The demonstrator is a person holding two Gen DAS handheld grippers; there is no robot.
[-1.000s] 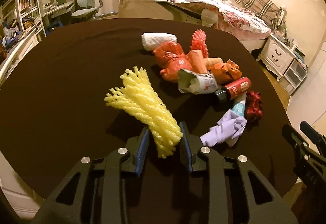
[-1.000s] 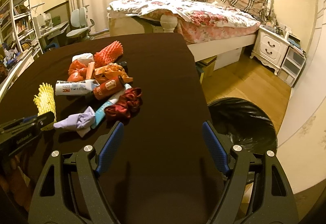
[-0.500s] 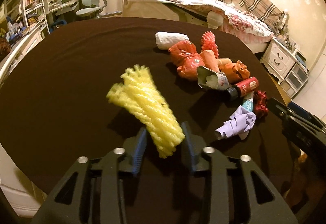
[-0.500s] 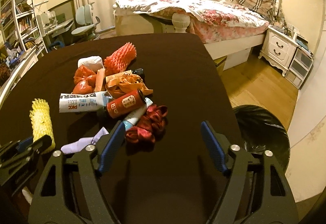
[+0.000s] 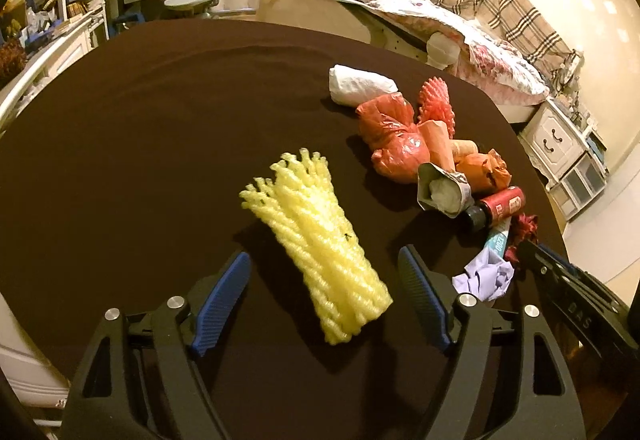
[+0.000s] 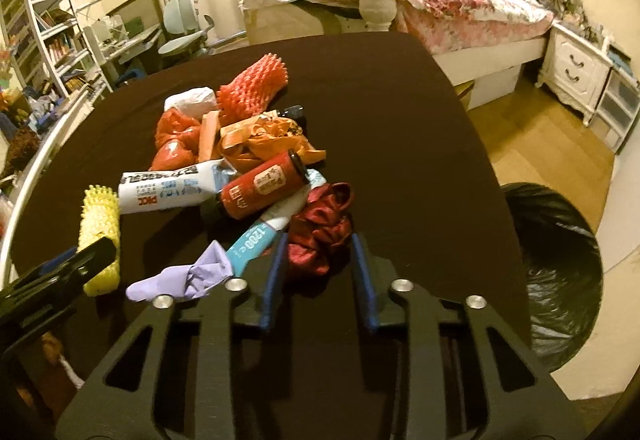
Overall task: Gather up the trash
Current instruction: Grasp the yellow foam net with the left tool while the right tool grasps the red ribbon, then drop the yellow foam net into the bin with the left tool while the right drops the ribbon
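Now the left gripper (image 5: 324, 292) has its blue-padded fingers (image 5: 220, 296) spread wide on either side of a yellow foam fruit-net sleeve (image 5: 320, 248), neither pad touching it. The sleeve lies flat on the dark brown tabletop (image 5: 160, 120), its frayed end pointing away from the gripper.

Beyond it and to the right sits the heap of trash: a white crumpled plastic bag (image 5: 360, 85), a red crumpled plastic bag (image 5: 392, 140), a red foam net sleeve (image 5: 436, 106), an orange crumpled wrapper (image 5: 484, 170), a white printed tube-shaped packet (image 5: 442, 194), a red-labelled dark bottle (image 5: 500, 206) lying on its side, and a lilac crumpled glove (image 5: 486, 276).

The right gripper (image 6: 318, 266) has its fingers (image 6: 274, 272) drawn in close around a dark red crumpled cloth (image 6: 320, 224) at the near edge of the heap; whether the pads press it or merely flank it cannot be told. Just left of the cloth lies a light blue tube marked 1200 (image 6: 256, 240), with the lilac glove beside it.

Past the tabletop's right edge, on the wooden floor (image 6: 540, 144), stands a bin lined with a black plastic bag (image 6: 560, 264), its mouth open.
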